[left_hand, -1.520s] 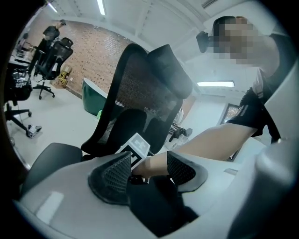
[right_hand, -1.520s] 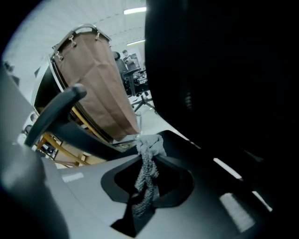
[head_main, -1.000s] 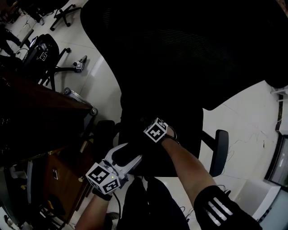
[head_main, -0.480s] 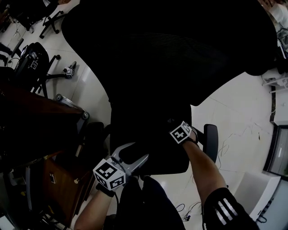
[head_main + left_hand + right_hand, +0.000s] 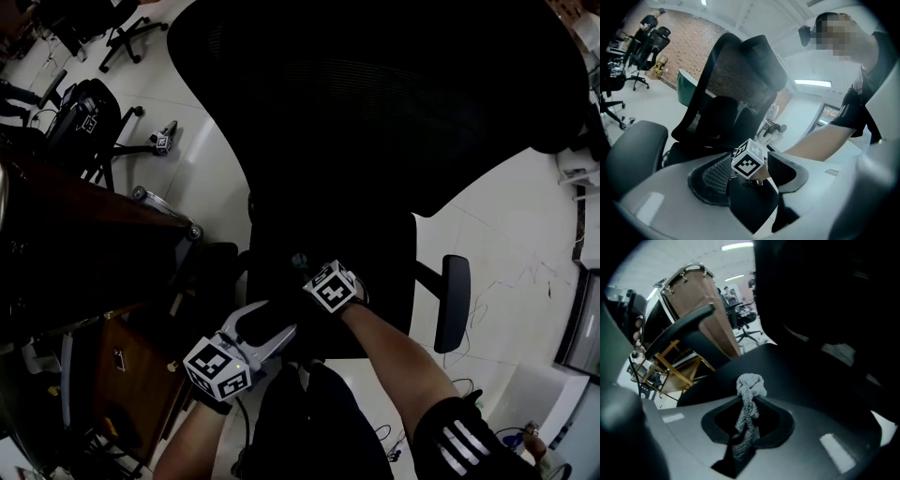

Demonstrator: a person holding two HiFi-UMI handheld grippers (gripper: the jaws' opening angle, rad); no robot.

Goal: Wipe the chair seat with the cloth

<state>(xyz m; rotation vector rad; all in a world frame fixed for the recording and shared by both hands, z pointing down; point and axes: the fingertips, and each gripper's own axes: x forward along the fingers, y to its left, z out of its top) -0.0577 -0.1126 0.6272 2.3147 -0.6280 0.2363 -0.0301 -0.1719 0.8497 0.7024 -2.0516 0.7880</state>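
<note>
1. Right gripper view: the right gripper (image 5: 747,427) pinches a grey knitted cloth (image 5: 751,383) over the black chair seat (image 5: 384,272).
2. The left gripper (image 5: 262,324) gapes empty at the seat's front edge.
3. Likely risk: dragging may tug the loosely bunched cloth free.

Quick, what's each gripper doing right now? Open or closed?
Left gripper: open, holding nothing.
Right gripper: closed on the cloth.

The grey knobbly cloth (image 5: 751,384) is bunched into a twisted strip. It is pinched in the right claw (image 5: 747,404), with its crumpled end over the black chair seat (image 5: 797,376).
</note>
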